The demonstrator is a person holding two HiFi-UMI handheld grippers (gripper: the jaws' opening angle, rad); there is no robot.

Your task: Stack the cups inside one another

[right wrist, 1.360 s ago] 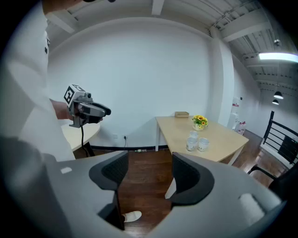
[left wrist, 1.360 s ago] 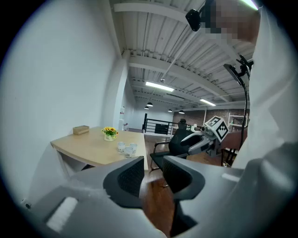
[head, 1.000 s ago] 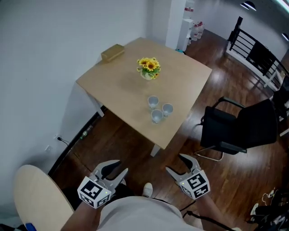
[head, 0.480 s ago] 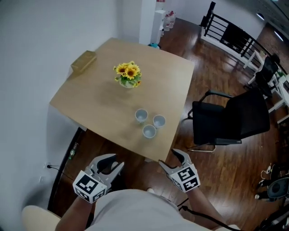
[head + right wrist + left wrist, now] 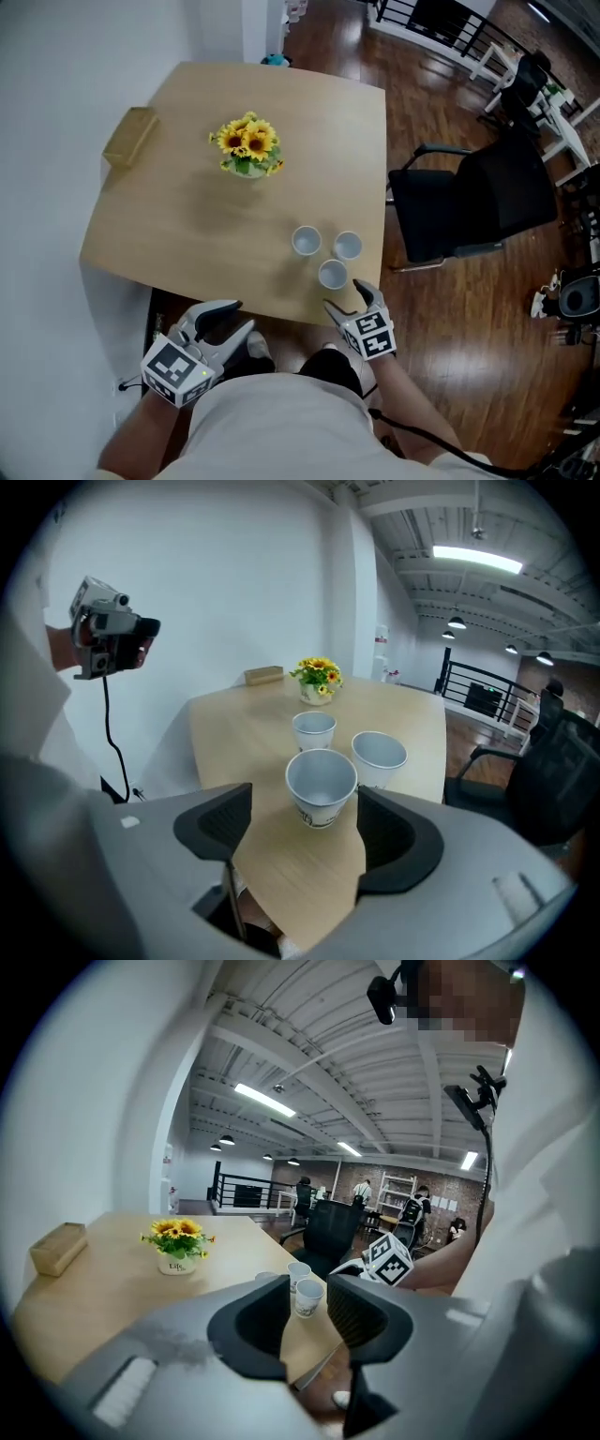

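Observation:
Three white paper cups stand upright and apart, in a tight cluster near the front right corner of the wooden table (image 5: 169,244): a near cup (image 5: 333,274), a left cup (image 5: 306,241) and a right cup (image 5: 348,246). My right gripper (image 5: 345,295) is open at the table's front edge, just short of the near cup (image 5: 322,787), which shows between its jaws with nothing gripped. My left gripper (image 5: 236,317) is open and empty, below the table's front edge and left of the cups. In the left gripper view the cups (image 5: 308,1297) appear beyond its jaws.
A pot of sunflowers (image 5: 248,150) stands mid-table and a brown box (image 5: 129,136) lies at its far left edge. A black office chair (image 5: 478,202) is close to the table's right side. White wall on the left, wooden floor around.
The view has closed in on the table. Both grippers have come forward; the right one now reaches the table's front edge by the near cup. The cups have not moved.

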